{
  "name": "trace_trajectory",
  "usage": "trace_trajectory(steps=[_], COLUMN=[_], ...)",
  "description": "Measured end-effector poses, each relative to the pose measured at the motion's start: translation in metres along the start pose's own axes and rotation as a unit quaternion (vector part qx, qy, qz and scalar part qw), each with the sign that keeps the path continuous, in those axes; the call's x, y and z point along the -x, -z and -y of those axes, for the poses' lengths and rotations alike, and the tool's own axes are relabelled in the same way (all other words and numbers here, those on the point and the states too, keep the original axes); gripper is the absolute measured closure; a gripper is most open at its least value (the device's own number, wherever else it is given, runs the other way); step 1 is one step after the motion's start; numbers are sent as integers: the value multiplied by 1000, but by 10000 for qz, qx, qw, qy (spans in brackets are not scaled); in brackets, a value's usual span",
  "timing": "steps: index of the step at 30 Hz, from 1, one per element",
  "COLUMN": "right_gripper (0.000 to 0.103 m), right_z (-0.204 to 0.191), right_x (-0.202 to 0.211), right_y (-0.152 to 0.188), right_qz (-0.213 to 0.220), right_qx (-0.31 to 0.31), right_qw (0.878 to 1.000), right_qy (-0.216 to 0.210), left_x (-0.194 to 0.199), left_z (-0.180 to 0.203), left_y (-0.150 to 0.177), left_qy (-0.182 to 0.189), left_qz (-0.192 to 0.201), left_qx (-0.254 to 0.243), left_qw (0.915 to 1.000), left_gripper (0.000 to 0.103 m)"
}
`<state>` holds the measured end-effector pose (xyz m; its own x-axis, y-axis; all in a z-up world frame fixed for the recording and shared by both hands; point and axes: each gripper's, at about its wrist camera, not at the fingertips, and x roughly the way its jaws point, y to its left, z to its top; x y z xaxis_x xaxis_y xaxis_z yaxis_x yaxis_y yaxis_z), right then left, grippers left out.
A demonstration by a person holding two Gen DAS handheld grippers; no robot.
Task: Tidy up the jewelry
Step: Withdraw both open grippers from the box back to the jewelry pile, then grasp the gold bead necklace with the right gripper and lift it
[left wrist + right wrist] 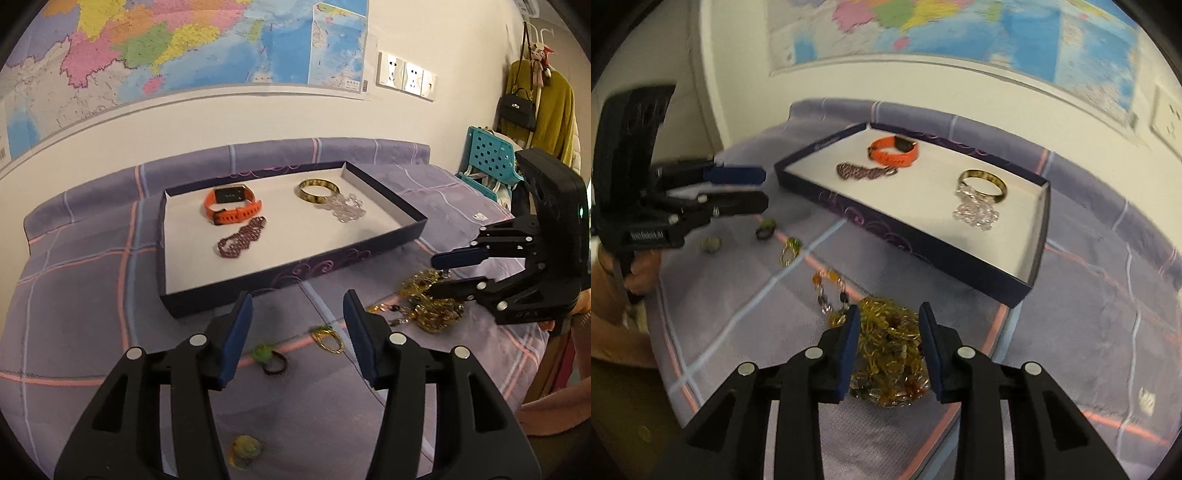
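My right jaws stand open, astride the gold bead necklace (888, 354), gripping nothing; left jaws open, empty, farther away; tray (923, 243) lies ahead.

Right claw (888, 345) hides part of the gold bead pile (886, 354)

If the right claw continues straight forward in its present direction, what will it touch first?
Most likely the gold necklace heap: it lies between the open fingers of the right claw, just ahead. Contact cannot be judged for certain. The box lies farther beyond.
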<state>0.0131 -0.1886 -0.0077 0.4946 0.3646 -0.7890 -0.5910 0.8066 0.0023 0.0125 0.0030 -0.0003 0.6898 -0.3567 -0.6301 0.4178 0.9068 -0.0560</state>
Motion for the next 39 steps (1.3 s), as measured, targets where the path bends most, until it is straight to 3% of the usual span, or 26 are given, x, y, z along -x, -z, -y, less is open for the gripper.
trace_trajectory(steps=[8,10,16,21,27,39], right_gripper=[81,93,99,99,99,99], right_z=[-10,-5,12,34,55,56], right_x=[-16,-14,-1,33,84,144], right_y=[-1,0,2,-1,-8,-25], right_qz=[-218,-223,-93,498,1353,2323], right_qx=[453,377,-142,-850,-1456,-1519], right_qw=[9987,9990,9997,9935,9746,9538], right_qy=[99,72,-169,-577,-1031,-1151], left_x=[1,1,2,2,3,2], left_z=[3,3,2,2,5,15], left_y=[6,7,8,8,9,18], left_qy=[57,68,51,102,162,272], left_qz=[-77,-82,-98,-92,-104,-200], left_qx=[109,118,163,202,178,27], left_qw=[9999,9999,9998,9997,9997,9994], left_gripper=[50,49,49,49,49,49])
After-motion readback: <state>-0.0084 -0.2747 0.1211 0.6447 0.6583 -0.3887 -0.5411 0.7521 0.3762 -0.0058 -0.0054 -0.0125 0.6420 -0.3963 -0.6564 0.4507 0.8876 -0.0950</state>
